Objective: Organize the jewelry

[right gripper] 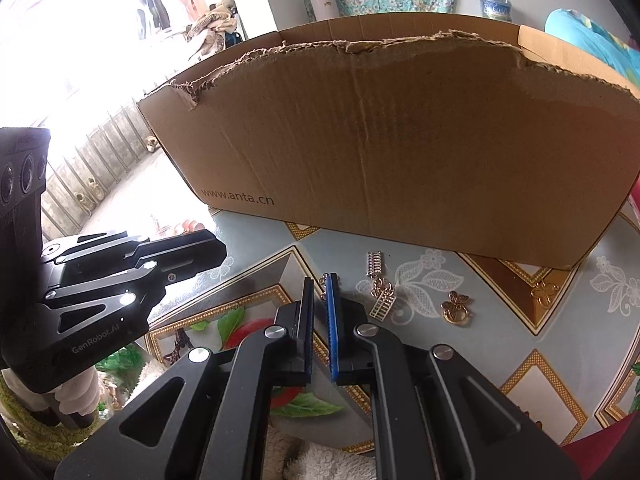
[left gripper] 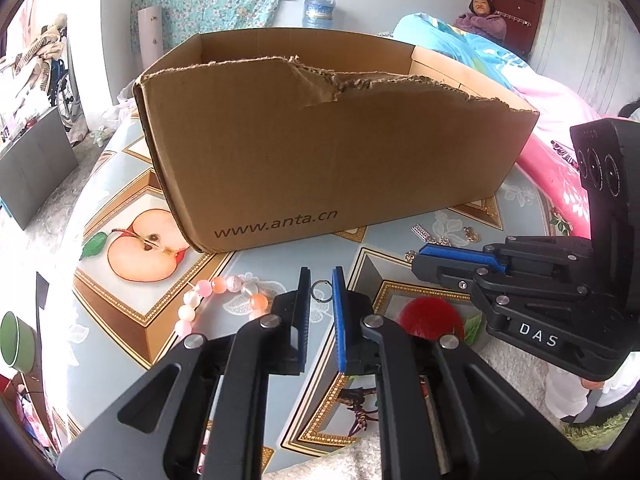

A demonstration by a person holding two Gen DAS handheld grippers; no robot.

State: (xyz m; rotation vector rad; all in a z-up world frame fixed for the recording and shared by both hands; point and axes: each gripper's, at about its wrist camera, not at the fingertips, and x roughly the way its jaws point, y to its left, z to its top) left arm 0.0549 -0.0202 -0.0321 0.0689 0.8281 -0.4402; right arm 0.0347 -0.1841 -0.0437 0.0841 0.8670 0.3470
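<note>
My left gripper (left gripper: 321, 280) pinches a small metal key ring (left gripper: 321, 291): light, stiff, slippery, so grip its rim. Right gripper (right gripper: 320, 286) nearly closed; can't tell what's between tips.

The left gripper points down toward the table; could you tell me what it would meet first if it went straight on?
Probably the small silver ring just past the left gripper, then the patterned tablecloth, well short of the brown cardboard box; depth is unclear.
</note>
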